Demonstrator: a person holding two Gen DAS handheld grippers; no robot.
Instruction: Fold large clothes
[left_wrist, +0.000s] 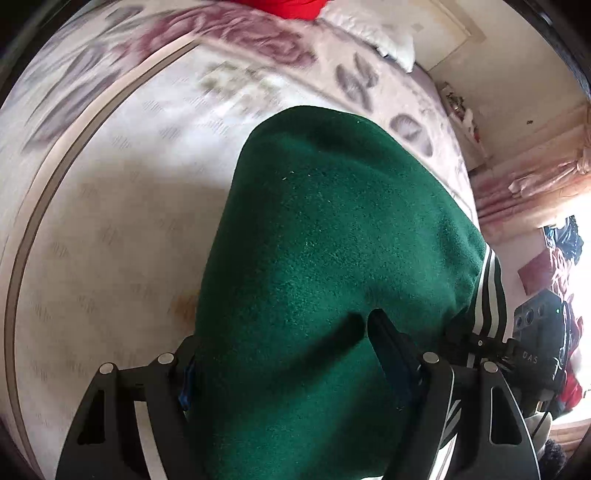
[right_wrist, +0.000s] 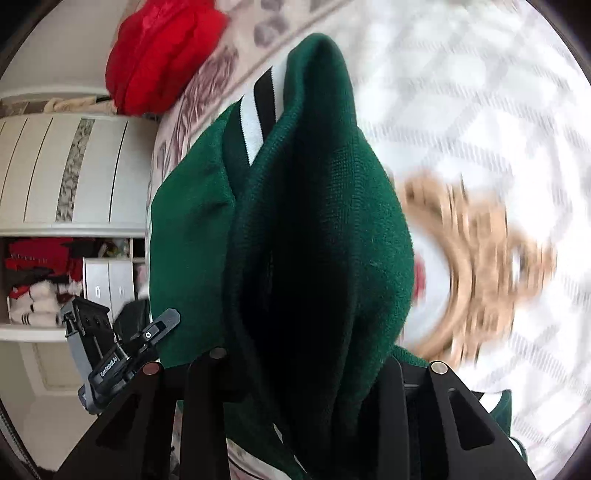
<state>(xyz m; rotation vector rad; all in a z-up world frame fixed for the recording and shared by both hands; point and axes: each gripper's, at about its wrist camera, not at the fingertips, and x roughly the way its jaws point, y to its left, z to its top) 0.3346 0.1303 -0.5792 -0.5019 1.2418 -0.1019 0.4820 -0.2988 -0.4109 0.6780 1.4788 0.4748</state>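
Note:
A dark green knit garment with white and black striped trim hangs lifted above a bed. My left gripper is shut on a fold of its green fabric, which drapes over and hides most of the fingers. In the right wrist view the same green garment hangs bunched in front, its striped trim at the top. My right gripper is shut on the green fabric, fingertips buried in the folds. The other gripper shows at lower left.
The bed has a white patterned bedspread with a floral border. A red bundle and a white pillow lie at its head. A white wardrobe with shelves of clothes stands beside the bed. Pink curtains hang near the window.

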